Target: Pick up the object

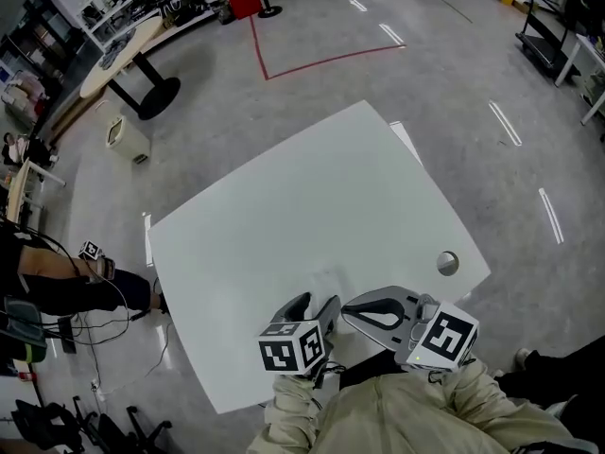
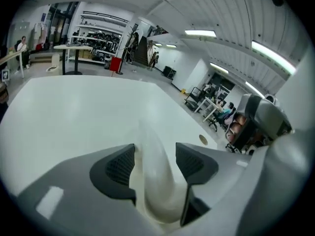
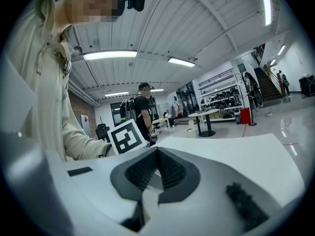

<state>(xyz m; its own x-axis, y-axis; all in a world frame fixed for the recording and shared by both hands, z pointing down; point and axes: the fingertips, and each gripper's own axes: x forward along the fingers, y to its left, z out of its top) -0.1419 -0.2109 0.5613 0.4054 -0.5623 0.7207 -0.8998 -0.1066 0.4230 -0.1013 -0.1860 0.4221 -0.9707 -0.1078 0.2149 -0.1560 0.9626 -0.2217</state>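
Left gripper (image 1: 316,306) is at the near edge of the table (image 1: 312,197), jaws spread. A pale, curved object (image 2: 153,181) lies on the table between them: it touches the left pad and stands clear of the right one. What it is cannot be told. Right gripper (image 3: 157,156) is just beside the left, at the same table edge, jaws pressed together.

Beige sleeves (image 1: 378,414), grey tongs (image 1: 315,304), black-and-white marker cubes (image 1: 293,346).
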